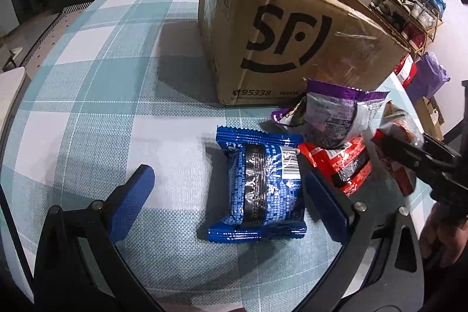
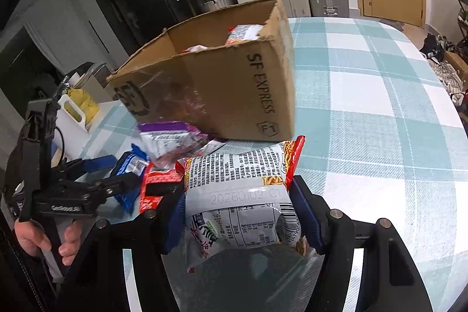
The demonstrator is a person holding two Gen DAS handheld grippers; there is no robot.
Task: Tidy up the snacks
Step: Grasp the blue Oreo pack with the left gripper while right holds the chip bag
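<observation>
- The cardboard box [image 1: 292,28] stood open-topped ahead of both my tongs, some packets already inside.
- My right gripper [image 2: 239,212] was clamped on the white noodle packet [image 2: 242,201], lifted just short of the box.
- My left gripper [image 1: 231,180] hung low, jaws wide, straddling the blue packet [image 1: 260,186] lying flat on the checked cloth [image 1: 102,78].
- The purple packet [image 1: 333,116] and red packet [image 1: 342,163] lay just right of it.

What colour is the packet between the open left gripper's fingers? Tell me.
Blue: the glossy blue snack packet with a dark band lies on the checked cloth, clearest in the left wrist view.
</observation>
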